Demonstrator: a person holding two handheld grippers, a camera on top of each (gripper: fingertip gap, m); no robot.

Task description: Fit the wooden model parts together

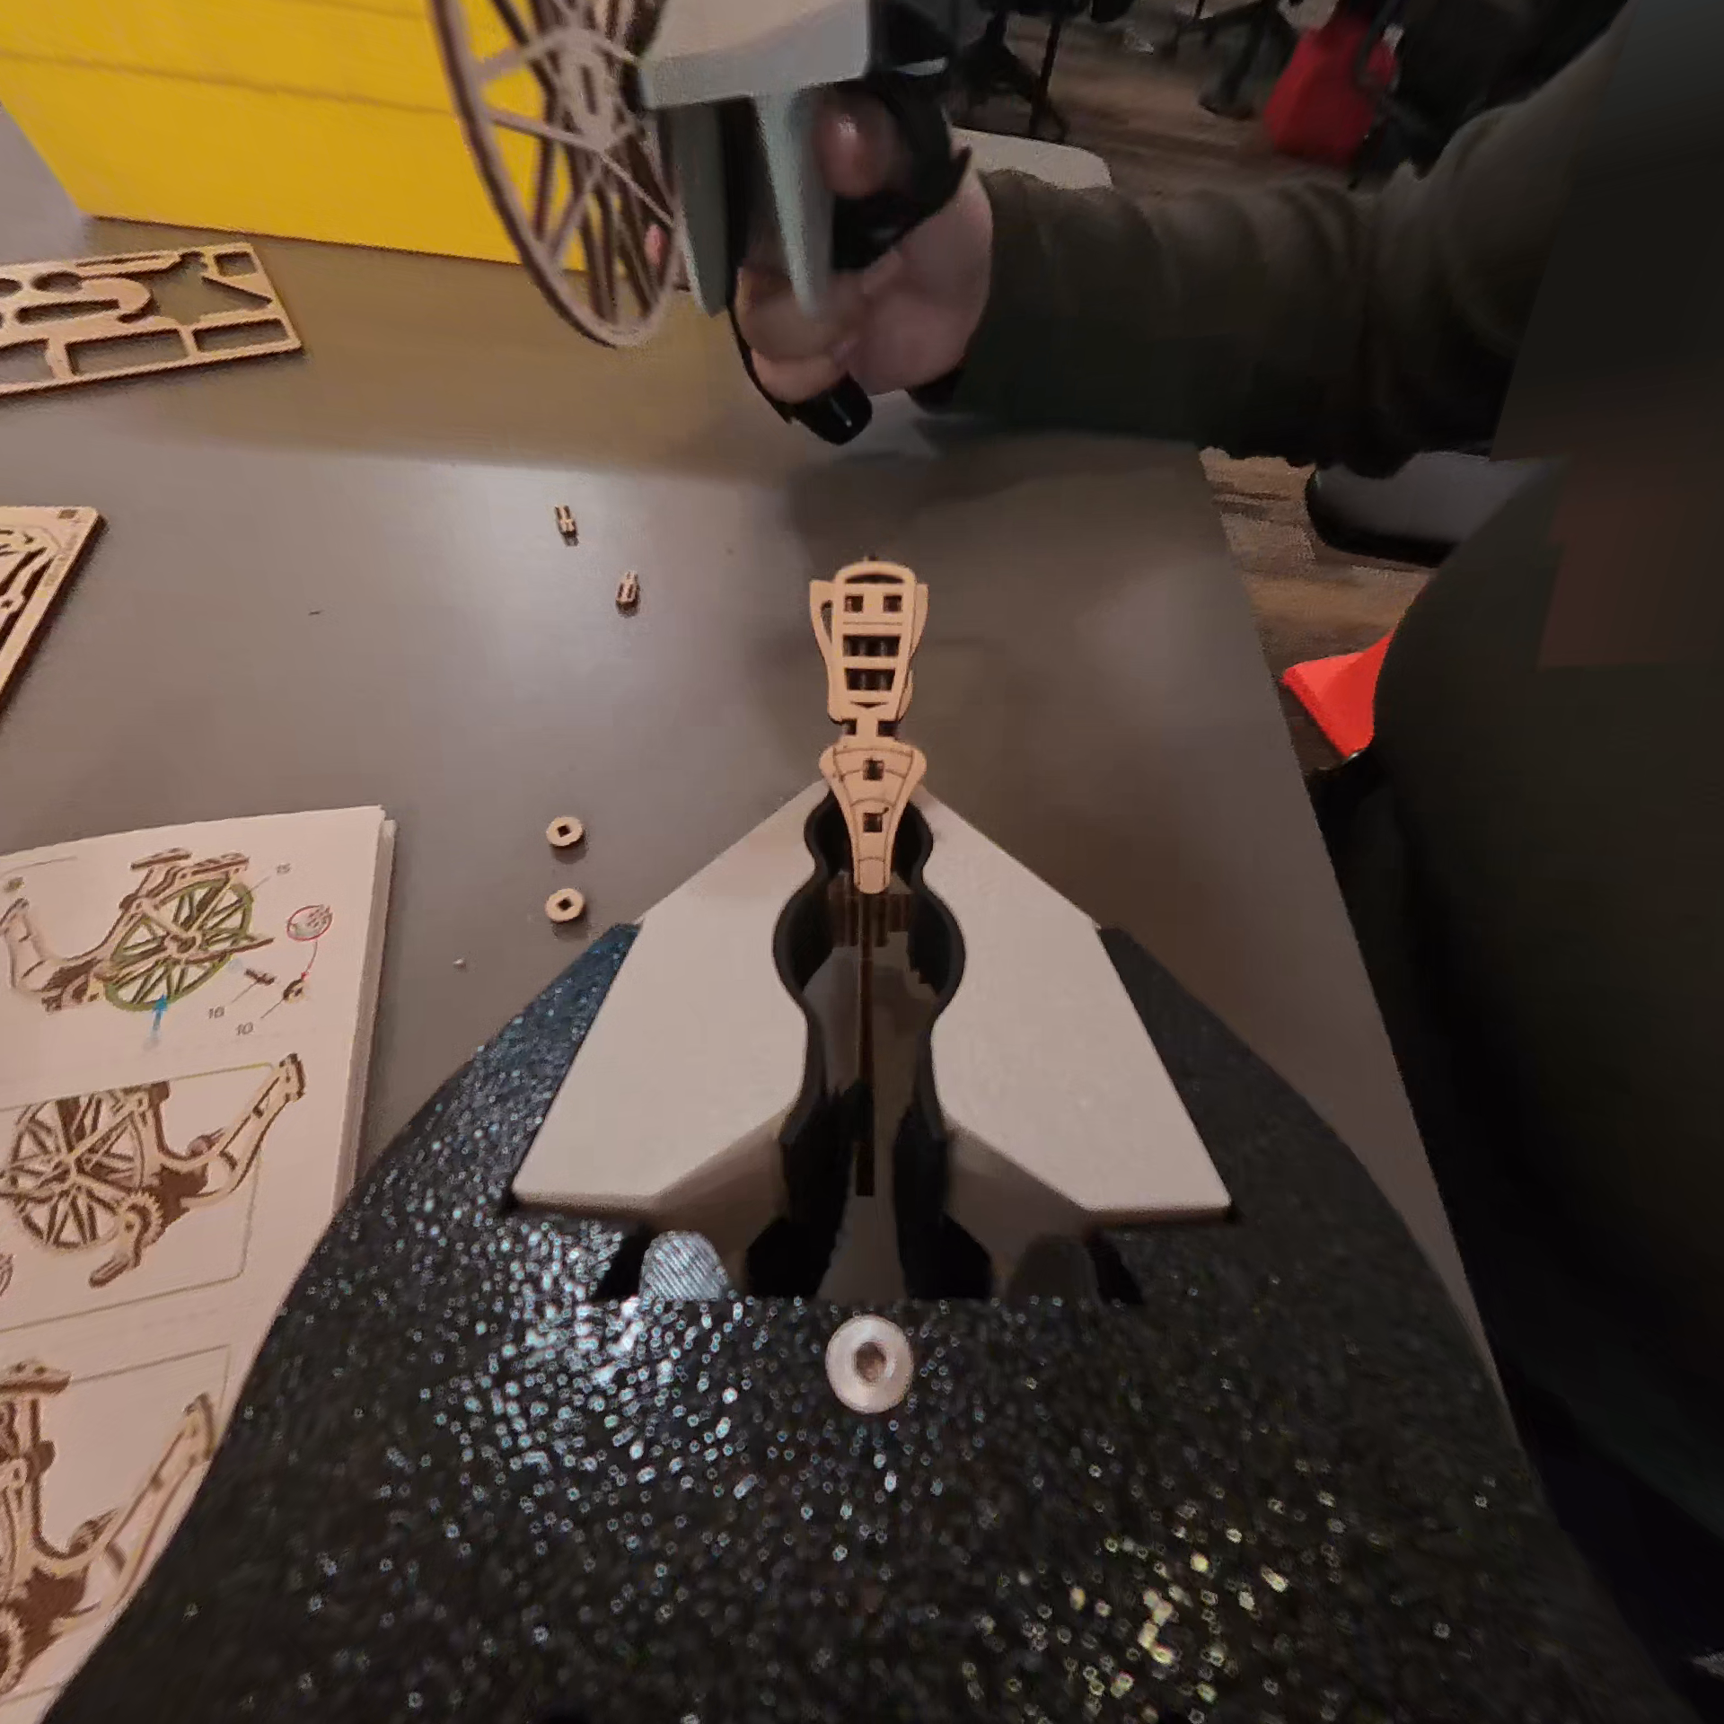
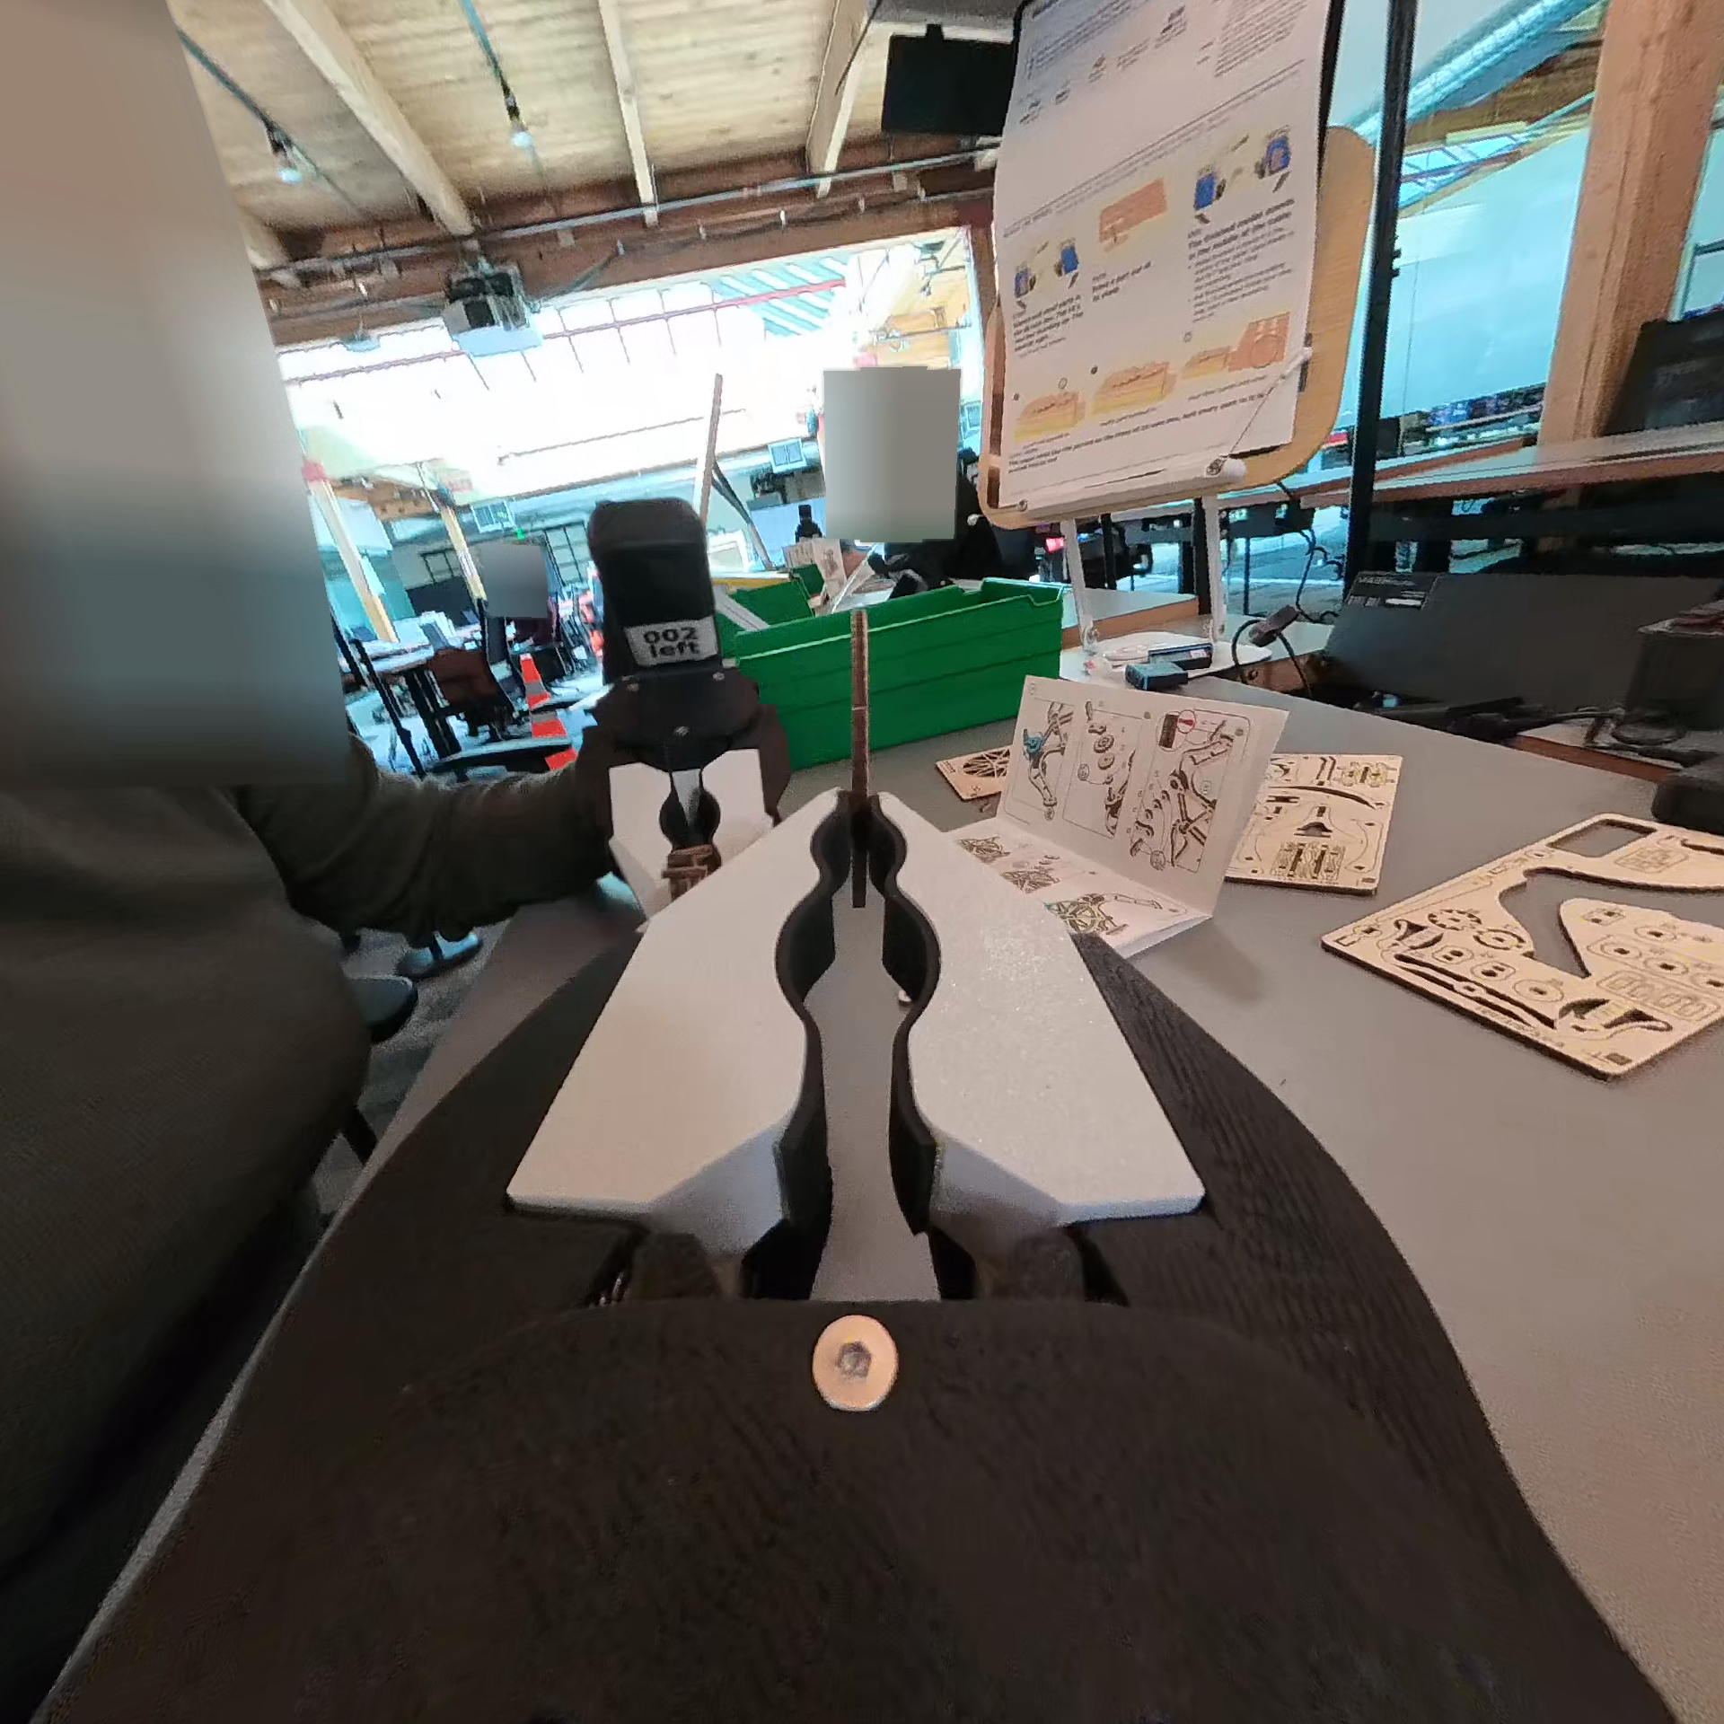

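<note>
We held the frame piece (image 1: 868, 728) in our left gripper (image 1: 868, 840), pinched tight between the fingertips. It was a thin wooden part with little square holes, and its long side pointed straight out ahead of the gripper, over the grey table (image 1: 420, 653). Our right gripper (image 2: 863, 826) was clenched on the spoked wheel (image 1: 560, 168). From the frame piece, the wheel sat up high, farther off and to the left, with its flat face turned sideways. In the right wrist view we saw the wheel only edge-on (image 2: 859, 709), like a thin stick standing up. We think the next move was to bring the two parts together, so the wheel had to come down toward the frame piece, and the right gripper was the one to carry it.

On the table left of the frame piece lay two small ring washers (image 1: 565, 868), two tiny pegs (image 1: 597, 555), the open instruction booklet (image 1: 187, 1073) and cut-out wooden sheets (image 1: 140, 312). A yellow box (image 1: 233, 121) stood behind them.

The left gripper wore a small white label (image 2: 670, 644). The booklet and a propped-up sheet on a stand (image 2: 1157, 243) had writing too.
</note>
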